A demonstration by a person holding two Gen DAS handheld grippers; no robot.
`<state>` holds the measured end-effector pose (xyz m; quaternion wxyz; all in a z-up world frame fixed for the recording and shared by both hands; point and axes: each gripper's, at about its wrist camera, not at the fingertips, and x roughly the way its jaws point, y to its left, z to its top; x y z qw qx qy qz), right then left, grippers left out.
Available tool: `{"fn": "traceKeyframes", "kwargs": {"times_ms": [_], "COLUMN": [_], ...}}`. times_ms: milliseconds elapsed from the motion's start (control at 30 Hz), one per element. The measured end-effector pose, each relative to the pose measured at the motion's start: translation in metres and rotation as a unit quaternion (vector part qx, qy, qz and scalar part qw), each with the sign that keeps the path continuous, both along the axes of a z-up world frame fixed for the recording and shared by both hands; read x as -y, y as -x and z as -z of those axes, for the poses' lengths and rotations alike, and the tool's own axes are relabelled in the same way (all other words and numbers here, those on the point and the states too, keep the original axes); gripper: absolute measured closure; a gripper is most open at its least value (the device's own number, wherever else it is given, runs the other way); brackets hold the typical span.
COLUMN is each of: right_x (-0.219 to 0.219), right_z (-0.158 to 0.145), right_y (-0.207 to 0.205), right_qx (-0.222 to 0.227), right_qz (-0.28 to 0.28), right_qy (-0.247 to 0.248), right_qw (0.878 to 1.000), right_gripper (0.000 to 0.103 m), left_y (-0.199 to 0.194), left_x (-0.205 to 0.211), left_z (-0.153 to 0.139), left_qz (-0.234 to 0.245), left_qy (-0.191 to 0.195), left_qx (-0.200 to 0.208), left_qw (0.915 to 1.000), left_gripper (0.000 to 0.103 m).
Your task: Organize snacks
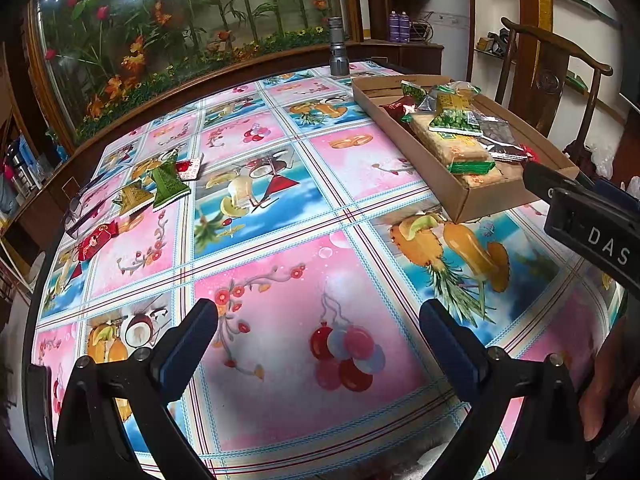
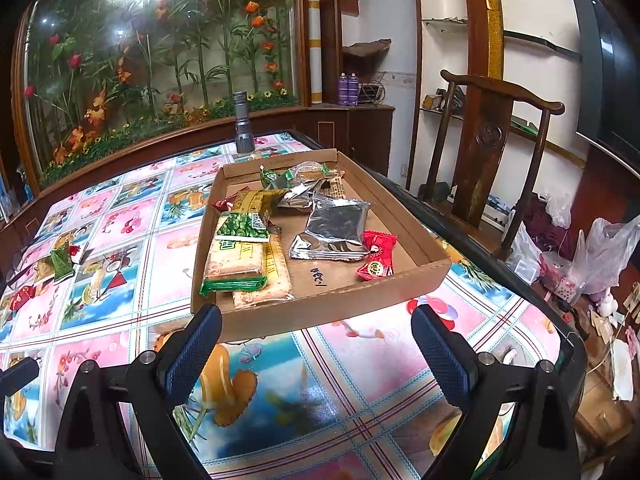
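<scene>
A shallow cardboard tray (image 2: 424, 276) stands on the table and holds several snack packets: green-wrapped cracker packs (image 2: 236, 260), a silver packet (image 2: 334, 232) and a red candy (image 2: 376, 256). The tray (image 1: 468, 196) also shows at the right in the left wrist view. Loose snacks lie at the table's far left: green packets (image 1: 166, 184) and a red candy (image 1: 96, 240). My left gripper (image 1: 318, 316) is open and empty above the tablecloth. My right gripper (image 2: 316, 322) is open and empty just before the tray's near wall; its body (image 1: 592, 220) shows in the left wrist view.
A grey flashlight (image 2: 243, 128) stands upright at the table's far edge. Glasses (image 1: 80, 208) lie by the loose snacks. A wooden chair (image 2: 488, 168) stands right of the table, with plastic bags (image 2: 600, 256) on the floor beyond. A glass flower display (image 1: 180, 40) runs behind the table.
</scene>
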<state>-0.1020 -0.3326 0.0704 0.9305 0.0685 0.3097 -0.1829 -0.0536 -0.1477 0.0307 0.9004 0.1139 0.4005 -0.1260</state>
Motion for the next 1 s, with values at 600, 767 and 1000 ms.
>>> {"fn": "traceKeyframes", "kwargs": {"times_ms": [600,767,1000], "right_x": [0.0002,-0.0001,-0.0008], "right_z": [0.0005,0.0006,0.0002], "right_y": [0.0007,0.0008,0.0033], "right_qx": [0.002,0.001,0.004], "right_qz": [0.000,0.001,0.003], "right_qy": [-0.001,-0.001,-0.003], "right_qw": [1.000,1.000,1.000], "right_gripper": [0.006,0.006,0.006], "left_y": [0.0005,0.0004,-0.0019], "left_x": [0.0003,0.0008,-0.0023], "left_z": [0.0016,0.0013,0.0003], "left_qz": [0.003,0.005,0.002], "left_qy": [0.000,0.000,0.010], "left_qx": [-0.002,-0.004,-0.012], "left_qw": [1.0000,1.0000,0.9999], "left_gripper": [0.003,0.003,0.003]}}
